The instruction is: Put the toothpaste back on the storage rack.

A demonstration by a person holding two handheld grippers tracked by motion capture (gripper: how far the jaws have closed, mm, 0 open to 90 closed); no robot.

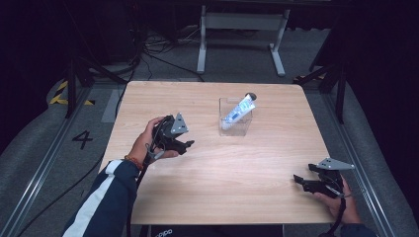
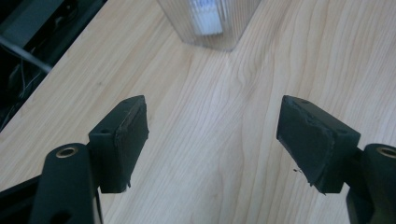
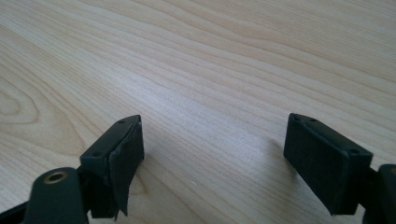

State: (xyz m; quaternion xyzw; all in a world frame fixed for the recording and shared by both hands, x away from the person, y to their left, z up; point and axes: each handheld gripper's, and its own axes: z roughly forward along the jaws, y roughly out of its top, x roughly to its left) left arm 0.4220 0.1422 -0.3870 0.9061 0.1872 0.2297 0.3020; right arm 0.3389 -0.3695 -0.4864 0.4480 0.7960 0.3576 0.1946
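A clear plastic box [image 1: 235, 117] stands upright near the middle of the wooden table [image 1: 222, 168], with a white and blue tube [image 1: 238, 111] leaning inside it, cap end up. My left gripper [image 1: 187, 146] hovers to the left of the box, jaws pointing toward it, open with nothing between them. In the left gripper view the box [image 2: 210, 23] sits ahead, beyond my open left gripper [image 2: 212, 135]. My right gripper [image 1: 299, 180] rests low near the table's front right corner, open and empty; its own view has bare wood between the jaws of the right gripper [image 3: 212, 154].
The table's left edge [image 2: 51, 93] drops to a dark floor with cables. A metal rail [image 1: 44, 168] runs along the floor at left, and a white frame stand [image 1: 242, 29] is behind the table.
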